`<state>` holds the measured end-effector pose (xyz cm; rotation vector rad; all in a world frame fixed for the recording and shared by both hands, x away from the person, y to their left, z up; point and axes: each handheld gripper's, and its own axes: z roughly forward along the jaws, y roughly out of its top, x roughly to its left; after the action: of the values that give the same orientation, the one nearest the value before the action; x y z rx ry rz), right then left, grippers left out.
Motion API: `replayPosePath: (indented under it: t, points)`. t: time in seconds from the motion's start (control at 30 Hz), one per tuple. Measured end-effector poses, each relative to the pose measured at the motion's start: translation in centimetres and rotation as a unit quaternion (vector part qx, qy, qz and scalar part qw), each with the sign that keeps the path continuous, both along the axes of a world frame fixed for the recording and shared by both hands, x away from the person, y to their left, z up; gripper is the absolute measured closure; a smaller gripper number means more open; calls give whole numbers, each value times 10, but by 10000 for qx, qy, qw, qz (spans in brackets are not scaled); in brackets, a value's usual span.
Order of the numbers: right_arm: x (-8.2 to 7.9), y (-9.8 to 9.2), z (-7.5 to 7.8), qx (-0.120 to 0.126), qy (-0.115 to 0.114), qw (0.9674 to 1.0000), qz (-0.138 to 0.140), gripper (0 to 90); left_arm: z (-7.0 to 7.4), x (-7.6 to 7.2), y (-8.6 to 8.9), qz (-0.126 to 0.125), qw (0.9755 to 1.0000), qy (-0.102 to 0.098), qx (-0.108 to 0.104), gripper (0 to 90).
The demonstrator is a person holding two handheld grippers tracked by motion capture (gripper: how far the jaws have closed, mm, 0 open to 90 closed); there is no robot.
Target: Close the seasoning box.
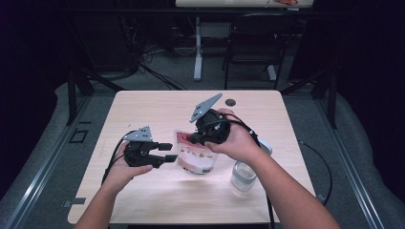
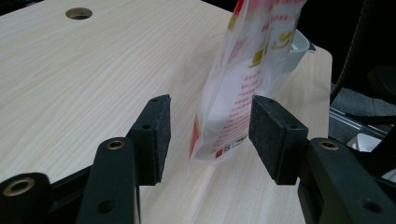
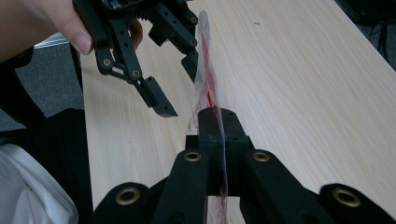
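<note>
Right gripper (image 3: pixel 215 122) has its jaws clamped flat on the top edge of the snack pouch (image 1: pixel 196 155), a red-and-white printed bag with a clear lower part; the gripper view along those jaws shows the film pinched edge-on between the pads, which likely explains why the pouch stays upright rather than slumping. The pouch hangs or stands over the middle of the wooden table (image 1: pixel 143 102), its bottom at or just above the surface; contact cannot be confirmed. Left gripper (image 1: pixel 165 152) is level, pointing at the pouch's left edge, jaws apart. In its own view the pads stand either side of the pouch's lower corner without pressing on it, one pad (image 2: pixel 156 133) clearly off the film, so nothing is gripped on that side. Judgement: the wide stance suits a fresh grasp on the side seam, perhaps for pulling the pouch open. A clear glass jar (image 1: pixel 243 175) waits just right of the pouch, beneath the right forearm, plausibly to receive the contents.
</note>
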<state>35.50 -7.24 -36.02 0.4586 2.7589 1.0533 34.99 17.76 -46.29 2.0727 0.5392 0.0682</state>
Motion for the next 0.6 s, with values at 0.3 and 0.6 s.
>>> replayPosePath:
  t: [0.3, 0.6]
  points:
    - [-3, -1, 12, 27, -111, 9999, 48, 899, -5, -2, -8, -76, 10000, 4, -63, 457]
    - [-6, 0, 19, 22, -152, 9998, 133, 899, -13, -1, -14, -278, 9994, 56, -187, 458]
